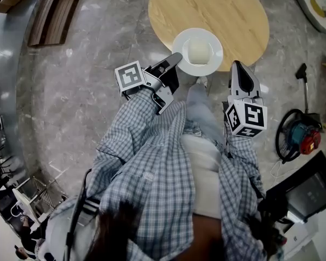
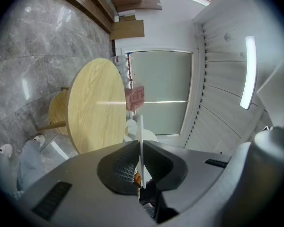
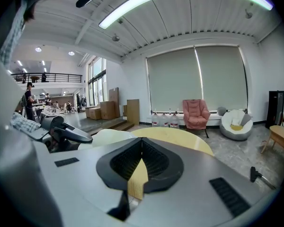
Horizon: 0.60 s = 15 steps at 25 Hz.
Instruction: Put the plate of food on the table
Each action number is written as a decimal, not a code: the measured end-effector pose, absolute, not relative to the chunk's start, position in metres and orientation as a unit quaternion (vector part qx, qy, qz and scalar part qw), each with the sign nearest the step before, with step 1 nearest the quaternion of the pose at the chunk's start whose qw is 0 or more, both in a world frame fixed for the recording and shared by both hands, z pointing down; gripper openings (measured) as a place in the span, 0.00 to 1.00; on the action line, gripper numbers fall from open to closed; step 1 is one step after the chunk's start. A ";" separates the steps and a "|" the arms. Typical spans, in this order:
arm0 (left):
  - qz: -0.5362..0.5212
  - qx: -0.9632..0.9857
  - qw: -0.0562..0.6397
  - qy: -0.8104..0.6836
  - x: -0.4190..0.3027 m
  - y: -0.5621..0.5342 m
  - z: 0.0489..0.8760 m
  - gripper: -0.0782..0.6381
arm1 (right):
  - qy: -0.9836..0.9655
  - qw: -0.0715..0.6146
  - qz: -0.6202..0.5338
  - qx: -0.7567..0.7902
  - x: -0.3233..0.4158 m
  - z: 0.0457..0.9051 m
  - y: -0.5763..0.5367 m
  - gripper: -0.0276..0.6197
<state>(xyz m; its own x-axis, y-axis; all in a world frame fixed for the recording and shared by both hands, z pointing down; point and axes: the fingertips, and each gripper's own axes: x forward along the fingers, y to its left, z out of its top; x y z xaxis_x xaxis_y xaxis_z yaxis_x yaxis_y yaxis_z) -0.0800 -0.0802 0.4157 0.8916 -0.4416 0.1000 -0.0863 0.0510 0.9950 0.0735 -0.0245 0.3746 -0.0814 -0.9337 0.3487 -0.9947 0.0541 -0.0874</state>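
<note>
Over the near edge of the round table (image 1: pixel 228 10), the plate (image 1: pixel 209 65) lay level and face up, with most of it above the wood and its near rim hanging past the edge toward the person. Whether its base rested on the tabletop or sat just above it could not be told from any view. The food (image 1: pixel 198 50) was a single pale, rounded mound at the plate's centre, too washed out to identify. The plate was white, smooth and circular with a broad flat rim, so it had no long axis. From the left gripper view it showed edge-on, as a thin white line running straight away between the jaws.

The left gripper (image 1: pixel 175 60) was clamped on the plate's near-left rim, its ribbed black pads pressed to either face and hiding that bit of the rim. The right gripper (image 1: pixel 239 67) hung just beside the plate's right side, clear of it. Its jaws were closed tip to tip with nothing between them, and only pale wood showed through the gap behind the tips.

The table was light, fine-grained wood. Below it lay a grey veined stone floor (image 1: pixel 87 91). Checked shirt sleeves (image 1: pixel 146 145) covered both arms, and the hands were hidden behind the marker cubes.
</note>
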 end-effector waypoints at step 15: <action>-0.134 0.676 0.694 -0.208 -0.025 -0.131 0.425 0.14 | -0.727 0.047 0.248 0.639 0.125 0.399 -0.085 0.05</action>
